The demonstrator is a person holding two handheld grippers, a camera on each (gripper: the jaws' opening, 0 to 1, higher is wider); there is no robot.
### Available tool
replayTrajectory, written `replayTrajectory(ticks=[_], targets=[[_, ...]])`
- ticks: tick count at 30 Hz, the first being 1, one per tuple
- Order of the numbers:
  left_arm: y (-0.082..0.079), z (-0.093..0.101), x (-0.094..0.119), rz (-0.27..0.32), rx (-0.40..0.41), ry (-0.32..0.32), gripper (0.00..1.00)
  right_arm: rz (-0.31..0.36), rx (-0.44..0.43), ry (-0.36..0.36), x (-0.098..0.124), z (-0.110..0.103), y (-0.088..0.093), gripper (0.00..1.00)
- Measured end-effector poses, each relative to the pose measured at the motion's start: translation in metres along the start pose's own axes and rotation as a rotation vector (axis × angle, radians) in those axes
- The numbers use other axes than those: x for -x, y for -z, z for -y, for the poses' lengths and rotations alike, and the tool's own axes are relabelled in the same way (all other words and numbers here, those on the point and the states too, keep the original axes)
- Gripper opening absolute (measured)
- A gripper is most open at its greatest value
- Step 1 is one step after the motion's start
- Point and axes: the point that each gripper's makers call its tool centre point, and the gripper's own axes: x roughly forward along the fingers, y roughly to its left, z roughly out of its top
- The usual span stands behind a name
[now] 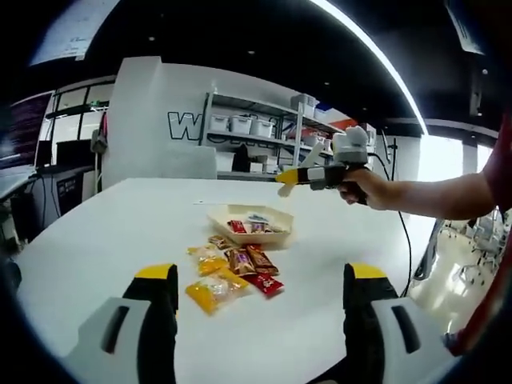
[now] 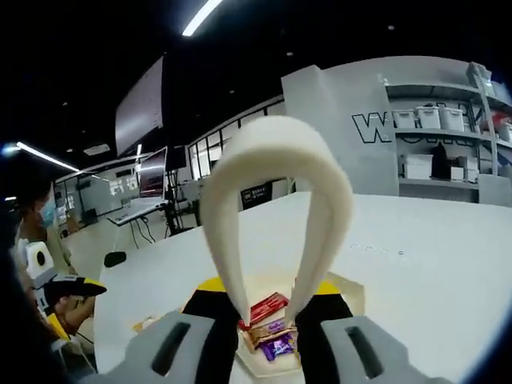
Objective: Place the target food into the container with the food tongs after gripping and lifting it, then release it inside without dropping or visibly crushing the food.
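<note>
In the left gripper view we saw the left gripper (image 1: 260, 300) with its yellow-tipped jaws spread wide, holding nothing, low over the white table (image 1: 104, 232). Our landmark was the tray (image 1: 250, 225), a shallow beige container near the table's middle. It held a red packet (image 1: 237, 226) and a few other wrapped snacks. Just on the near side of the tray lay a loose pile of snacks: a yellow bag (image 1: 214, 291) closest to the jaws, a second yellow packet (image 1: 207, 259), a brown bar (image 1: 241, 262) and a red bar (image 1: 265, 283). Nothing stood between the jaws and this pile. Above and right of the tray hovered the right gripper (image 1: 290, 179), held by a hand (image 1: 362, 186), carrying cream tongs (image 1: 310, 154). Behind the tray stood a wall and shelves (image 1: 256, 136) with bins.

In the right gripper view, the right gripper (image 2: 258, 316) was pinching the tongs (image 2: 276, 208), whose looped handle rose large before the camera and blocked much of the table (image 2: 432, 256). The tong tips came down over the tray (image 2: 352, 292), touching or just above a red packet (image 2: 267, 307), with purple packets (image 2: 278, 346) beside it. We could not tell whether the tips gripped anything. Left of the tray we saw the left gripper (image 2: 68, 290) and a person.
</note>
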Motion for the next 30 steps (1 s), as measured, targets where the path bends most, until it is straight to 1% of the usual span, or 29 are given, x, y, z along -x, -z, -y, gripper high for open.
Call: replayTrajectory(ticks=[2, 4, 6, 8, 10, 13, 14, 15, 17, 20, 21, 22, 23, 25, 26, 30], targets=[[0.001, 0.001, 0.0, -0.001, 0.005, 0.002, 0.83, 0.008, -0.008, -0.009, 0.004, -0.006, 0.003, 0.2], [-0.001, 0.004, -0.001, 0.013, 0.029, 0.013, 0.85, 0.001, 0.016, -0.023, 0.007, -0.016, 0.012, 0.2], [0.0, 0.006, -0.004, 0.002, 0.026, 0.012, 0.87, -0.01, 0.03, -0.028, 0.008, -0.022, 0.021, 0.21], [0.001, 0.006, -0.006, -0.011, 0.016, 0.004, 0.9, -0.017, 0.018, -0.034, 0.011, -0.026, 0.029, 0.21], [0.0, 0.005, -0.006, -0.007, 0.026, -0.012, 0.95, -0.014, -0.016, -0.052, 0.013, -0.035, 0.036, 0.21], [0.001, 0.007, -0.008, -0.011, 0.043, 0.0, 0.95, -0.022, -0.015, -0.056, 0.014, -0.042, 0.046, 0.21], [0.002, 0.007, -0.009, -0.019, 0.038, 0.0, 0.95, -0.034, -0.02, -0.07, 0.013, -0.046, 0.052, 0.21], [0.003, 0.007, -0.009, -0.021, 0.034, -0.001, 0.96, -0.041, -0.02, -0.068, 0.012, -0.048, 0.055, 0.21], [0.005, 0.009, -0.009, -0.033, 0.028, 0.003, 0.96, -0.046, -0.008, -0.072, 0.01, -0.053, 0.059, 0.21], [0.006, 0.008, -0.01, -0.036, 0.031, 0.006, 0.96, -0.045, -0.02, -0.086, 0.006, -0.059, 0.061, 0.21], [0.006, 0.008, -0.01, -0.037, 0.03, 0.005, 0.96, -0.058, -0.02, -0.088, 0.004, -0.064, 0.064, 0.21], [0.006, 0.008, -0.01, -0.037, 0.028, 0.005, 0.95, -0.064, -0.003, -0.094, 0.003, -0.068, 0.066, 0.21], [0.005, 0.008, -0.01, -0.037, 0.026, 0.004, 0.95, -0.076, 0.053, -0.114, -0.001, -0.077, 0.07, 0.21], [0.004, 0.008, -0.011, -0.038, 0.023, 0.006, 0.95, -0.076, 0.039, -0.123, -0.007, -0.083, 0.073, 0.21], [0.004, 0.008, -0.011, -0.038, 0.023, 0.007, 0.95, -0.078, 0.015, -0.135, -0.01, -0.086, 0.073, 0.21], [0.006, 0.005, -0.009, -0.044, 0.024, 0.003, 0.95, -0.077, 0.017, -0.127, -0.021, -0.092, 0.076, 0.21]])
